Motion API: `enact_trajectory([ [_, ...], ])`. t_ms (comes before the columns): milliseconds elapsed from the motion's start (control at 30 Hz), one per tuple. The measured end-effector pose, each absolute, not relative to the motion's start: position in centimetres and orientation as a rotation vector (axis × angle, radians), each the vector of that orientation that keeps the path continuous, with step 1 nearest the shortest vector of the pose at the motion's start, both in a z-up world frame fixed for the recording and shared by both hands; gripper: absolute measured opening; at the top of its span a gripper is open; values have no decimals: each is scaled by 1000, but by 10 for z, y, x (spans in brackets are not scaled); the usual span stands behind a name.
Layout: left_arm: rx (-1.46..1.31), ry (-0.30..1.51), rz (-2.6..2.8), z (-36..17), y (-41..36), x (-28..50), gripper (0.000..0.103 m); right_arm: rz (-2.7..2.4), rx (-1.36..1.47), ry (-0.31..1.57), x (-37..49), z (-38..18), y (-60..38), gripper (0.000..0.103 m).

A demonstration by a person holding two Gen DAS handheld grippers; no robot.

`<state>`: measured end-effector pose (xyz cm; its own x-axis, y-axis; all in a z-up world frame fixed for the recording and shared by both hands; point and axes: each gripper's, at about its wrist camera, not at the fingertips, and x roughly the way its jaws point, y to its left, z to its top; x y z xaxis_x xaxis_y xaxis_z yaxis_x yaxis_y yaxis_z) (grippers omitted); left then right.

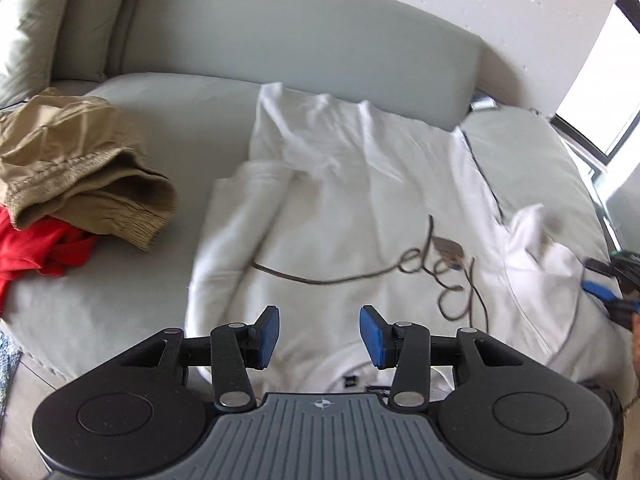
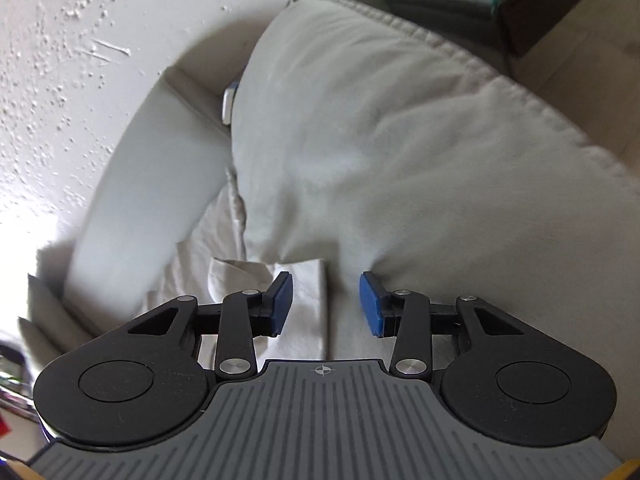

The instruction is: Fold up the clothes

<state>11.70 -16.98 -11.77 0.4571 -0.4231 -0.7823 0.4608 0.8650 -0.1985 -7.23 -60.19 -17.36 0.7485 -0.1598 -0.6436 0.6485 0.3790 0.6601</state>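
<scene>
A white T-shirt with a dark scribble print lies spread on the grey sofa seat, collar toward me. My left gripper is open and empty just above the shirt's near edge. My right gripper is open and empty, its fingers over a folded white edge of the shirt beside a grey cushion. The right gripper also shows at the right edge of the left wrist view, next to a raised white fold.
Crumpled khaki shorts lie on a red garment at the seat's left. The sofa backrest and a textured white wall stand behind. A window is at the far right.
</scene>
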Motion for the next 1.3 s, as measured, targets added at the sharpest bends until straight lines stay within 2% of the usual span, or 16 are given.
enact_trajectory([
  [133, 49, 950, -540, -116, -172, 113, 43, -528, 970, 582, -51, -180, -603, 33],
  [200, 52, 949, -537, -115, -173, 111, 43, -536, 935, 593, -45, -178, -598, 7],
  [233, 53, 949, -536, -115, -174, 111, 44, -537, 930, 588, -44, -176, -595, 2],
  [433, 31, 946, -520, -116, -165, 112, 44, -669, 833, 411, -80, -143, -571, 0],
  [533, 26, 954, -524, -120, -162, 114, 44, -769, 774, 417, -94, -138, -566, 0],
  [600, 25, 956, -532, -123, -162, 113, 44, -783, 753, 497, -90, -145, -568, 1],
  [700, 14, 963, -509, -130, -153, 115, 45, -779, 767, 576, -85, -151, -569, 10],
  [733, 0, 962, -489, -131, -147, 119, 45, -784, 770, 574, -85, -148, -567, 20],
  [767, -14, 960, -469, -132, -141, 123, 45, -791, 769, 559, -87, -142, -563, 37],
  [800, -29, 958, -449, -133, -135, 127, 45, -794, 765, 539, -88, -136, -558, 41],
  [1000, -91, 915, -392, -137, -117, 167, 42, -601, 715, 498, -73, -107, -505, 43],
  [1133, -135, 894, -440, -139, -116, 214, 33, -446, 717, 546, -50, -108, -471, 43],
  [1300, -150, 942, -431, -162, -124, 274, 32, -318, 699, 607, -24, -106, -440, 45],
])
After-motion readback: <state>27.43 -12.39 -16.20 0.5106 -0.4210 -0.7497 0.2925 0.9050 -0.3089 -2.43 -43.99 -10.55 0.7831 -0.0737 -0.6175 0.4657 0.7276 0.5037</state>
